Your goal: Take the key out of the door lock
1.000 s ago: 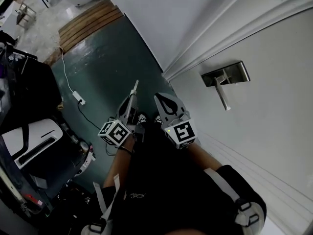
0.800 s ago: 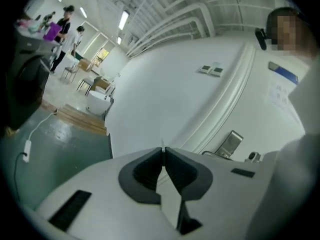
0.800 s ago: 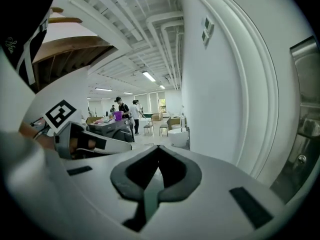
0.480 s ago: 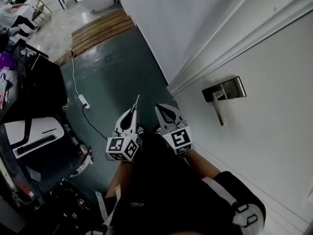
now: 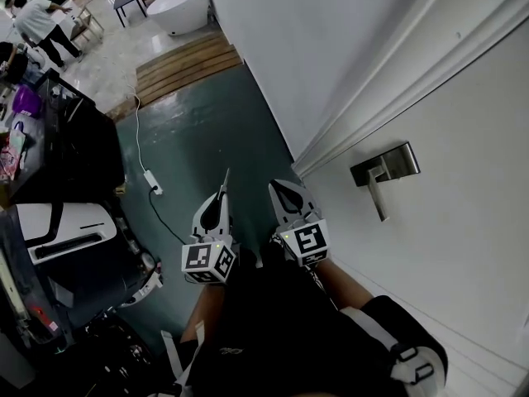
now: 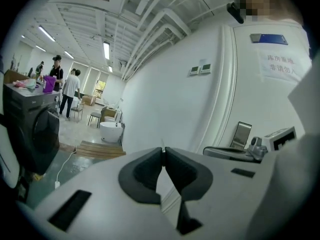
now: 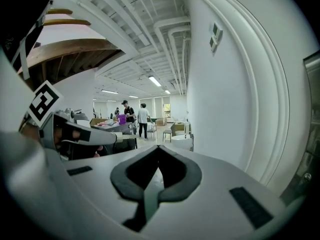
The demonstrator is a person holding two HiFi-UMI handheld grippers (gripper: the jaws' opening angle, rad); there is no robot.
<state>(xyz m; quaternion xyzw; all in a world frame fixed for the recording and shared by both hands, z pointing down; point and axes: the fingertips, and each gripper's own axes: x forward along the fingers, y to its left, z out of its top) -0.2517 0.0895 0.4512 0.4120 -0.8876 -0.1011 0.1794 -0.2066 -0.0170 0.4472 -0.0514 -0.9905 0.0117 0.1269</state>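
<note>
A thin pale key (image 5: 225, 180) sticks out past the tips of my left gripper (image 5: 220, 207), which is shut on it; in the left gripper view only a sliver of the key (image 6: 162, 146) shows where the left gripper (image 6: 163, 152) pads meet. My right gripper (image 5: 279, 188) hangs just beside it, shut and with nothing in it; its pads (image 7: 158, 148) touch. Both hang low in front of the person, left of the white door (image 5: 463, 222). The steel door handle (image 5: 384, 176) with its lever pointing down is to their right, apart from both.
A white wall and door frame moulding (image 5: 372, 106) run diagonally on the right. On the green floor lie a power strip with cable (image 5: 154, 182), a wooden step (image 5: 186, 60) and a bathtub (image 5: 178, 11) beyond. Dark appliances (image 5: 70, 151) stand left. People (image 5: 37, 23) stand far off.
The head view has tilted, so the door handle sits lower in the frame and more of the room shows. Both grippers stay side by side, the left still shut on the key.
</note>
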